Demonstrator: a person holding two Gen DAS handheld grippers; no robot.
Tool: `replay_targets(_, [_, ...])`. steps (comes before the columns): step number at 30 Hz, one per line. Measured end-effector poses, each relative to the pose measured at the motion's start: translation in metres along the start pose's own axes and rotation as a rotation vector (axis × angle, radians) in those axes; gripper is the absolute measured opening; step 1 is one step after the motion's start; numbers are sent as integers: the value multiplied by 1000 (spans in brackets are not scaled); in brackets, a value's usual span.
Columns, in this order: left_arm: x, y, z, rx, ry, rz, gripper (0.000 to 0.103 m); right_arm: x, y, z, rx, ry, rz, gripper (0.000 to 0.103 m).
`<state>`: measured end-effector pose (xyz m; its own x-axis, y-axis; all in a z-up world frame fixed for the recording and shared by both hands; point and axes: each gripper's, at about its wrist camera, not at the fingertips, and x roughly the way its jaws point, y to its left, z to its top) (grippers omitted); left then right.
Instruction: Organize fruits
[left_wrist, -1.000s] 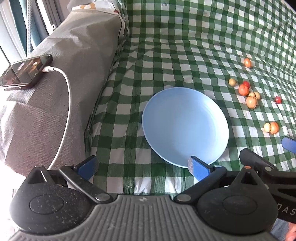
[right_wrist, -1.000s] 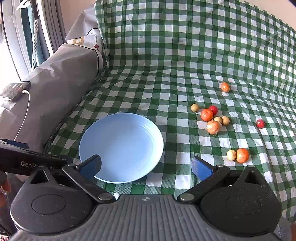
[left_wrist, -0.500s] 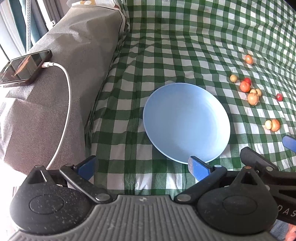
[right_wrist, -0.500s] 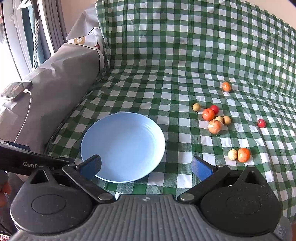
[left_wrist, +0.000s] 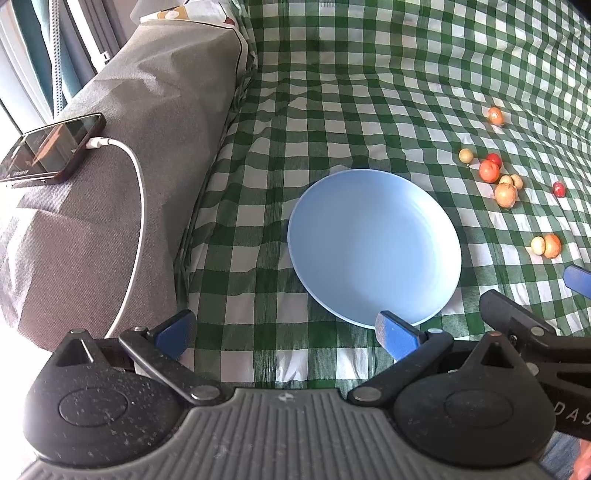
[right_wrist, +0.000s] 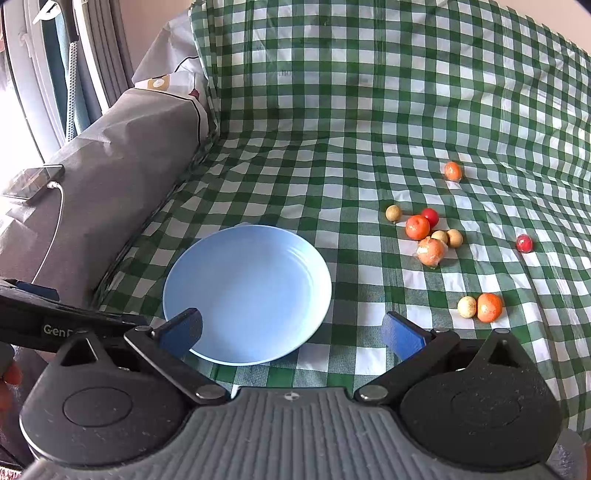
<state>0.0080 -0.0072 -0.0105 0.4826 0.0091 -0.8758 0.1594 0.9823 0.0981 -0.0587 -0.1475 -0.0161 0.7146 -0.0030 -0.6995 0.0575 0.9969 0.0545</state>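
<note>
An empty light-blue plate lies on the green checked cloth. Several small fruits are scattered to its right: an orange one beside a pale one nearest me, a cluster around a wrapped orange fruit, a red one off to the right and a lone orange one farther back. My left gripper hovers open at the plate's near-left rim. My right gripper is open too, over the plate's near edge, with nothing between its fingers.
A grey padded armrest runs along the left, carrying a phone on a white charging cable. The checked cloth rises up the backrest behind. The right gripper's body shows at the left view's lower right.
Both views have shifted slightly; the plate and fruits sit a little farther up and left in the right wrist view. Nothing was grasped and both grippers stay open.
</note>
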Motion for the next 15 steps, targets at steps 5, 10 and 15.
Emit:
replay_targets(5, [-4, -1, 2, 10, -9, 3, 103, -4, -1, 3, 27, -21, 24, 102])
replay_targets(10, [-8, -8, 4, 24, -20, 10, 103, -9, -11, 5, 73, -64, 41, 102])
replay_targets(15, [-11, -22, 8, 65, -48, -5, 103, -15, -29, 4, 121, -123, 16, 102])
